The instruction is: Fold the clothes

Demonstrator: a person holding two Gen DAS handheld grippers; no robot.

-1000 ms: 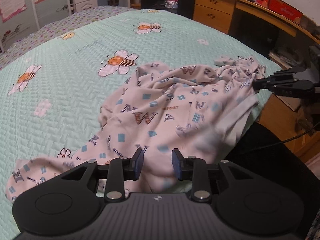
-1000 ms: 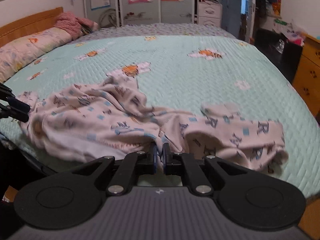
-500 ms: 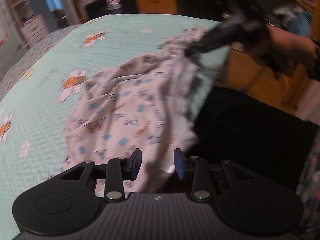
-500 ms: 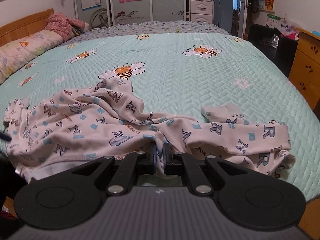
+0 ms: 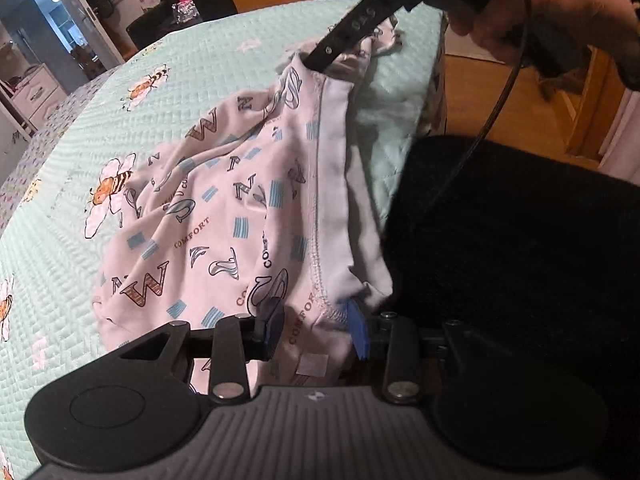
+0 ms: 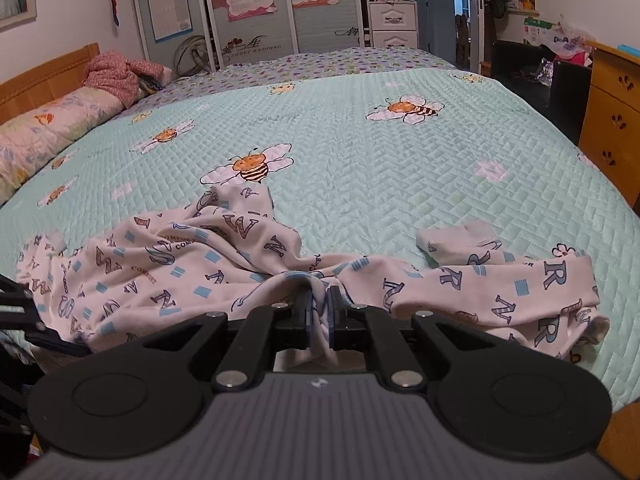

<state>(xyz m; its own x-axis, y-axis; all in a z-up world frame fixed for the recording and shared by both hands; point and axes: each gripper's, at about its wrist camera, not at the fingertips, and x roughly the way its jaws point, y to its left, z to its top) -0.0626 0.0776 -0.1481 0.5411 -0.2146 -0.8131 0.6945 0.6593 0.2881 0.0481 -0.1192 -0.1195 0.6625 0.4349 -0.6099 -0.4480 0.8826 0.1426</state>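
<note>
A pink garment printed with letters [image 5: 208, 216] lies crumpled near the bed's edge. In the left wrist view its stitched waistband hem runs down between the fingers of my left gripper [image 5: 314, 324], which stands open around it. My right gripper [image 6: 319, 308] is shut on a bunched fold of the same garment [image 6: 160, 272]. One leg spreads to the right [image 6: 520, 288]. The right gripper [image 5: 312, 62] also shows at the top of the left wrist view, pinching the hem's far end, and the left gripper [image 6: 24, 312] shows at the right wrist view's left edge.
The mint quilt with bee prints [image 6: 360, 168] covers the bed. A pillow [image 6: 48, 128] and a red bundle [image 6: 116, 76] lie at the headboard. Wooden drawers [image 6: 612, 120] stand to the right. A black chair [image 5: 520, 240] sits beside the bed edge. A person's hand [image 5: 560, 8] holds the right gripper.
My left gripper has swung toward the bed's edge and closed in on the waistband, so the hem now lies between its open fingers. The right gripper keeps its hold, and the garment has been pulled flatter.
</note>
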